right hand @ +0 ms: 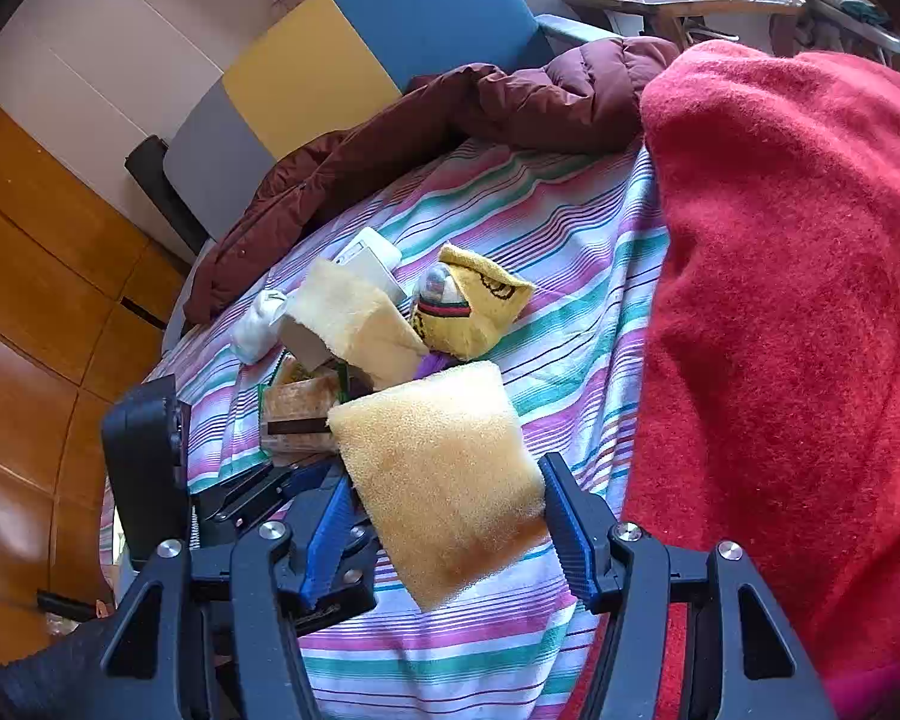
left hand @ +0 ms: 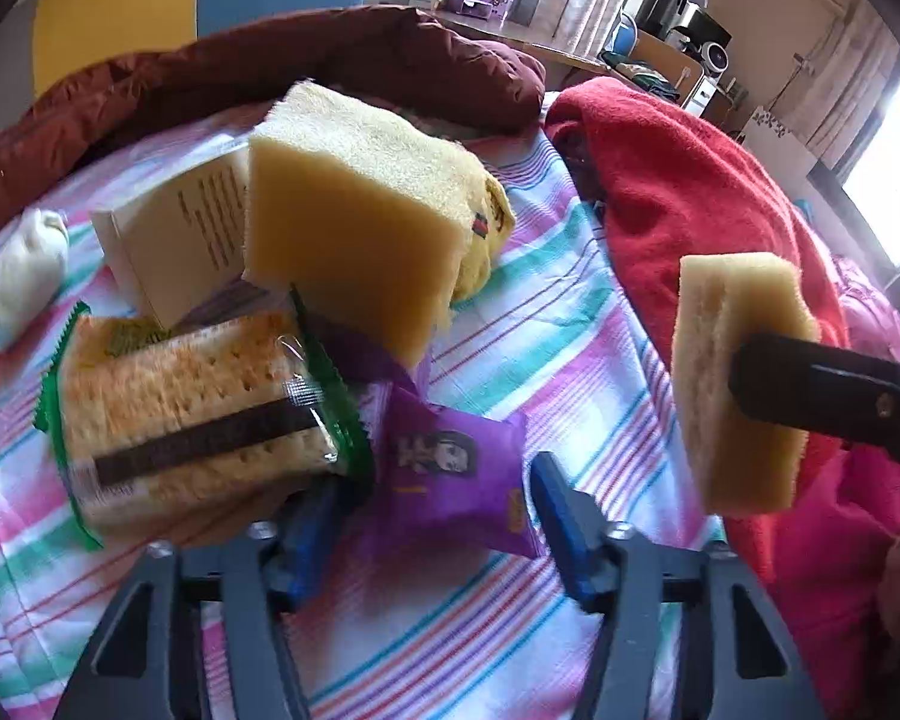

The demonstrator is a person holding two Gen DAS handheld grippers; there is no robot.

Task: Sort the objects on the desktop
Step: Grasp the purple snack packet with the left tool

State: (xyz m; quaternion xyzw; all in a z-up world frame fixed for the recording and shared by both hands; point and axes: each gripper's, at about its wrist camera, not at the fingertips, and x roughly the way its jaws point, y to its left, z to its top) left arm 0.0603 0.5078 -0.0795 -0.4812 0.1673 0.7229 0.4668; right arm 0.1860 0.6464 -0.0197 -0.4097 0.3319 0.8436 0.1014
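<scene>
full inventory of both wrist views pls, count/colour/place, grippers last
sponge: 2, yellow; one in the right gripper, one propped on the pile
cracker pack: 1, green-edged clear wrap, front left of the pile
purple packet: 1, purple, between the left gripper's fingers
box: 1, white, behind the crackers
yellow sock: 1, yellow with stripes, right of the pile
white roll: 1, white, far left; what it is I cannot tell
sheet: 1, pink, teal and white stripes, under everything
jacket: 1, maroon, along the far edge
blanket: 1, red, right side
left gripper: open, around the purple packet
right gripper: shut on a sponge
</scene>
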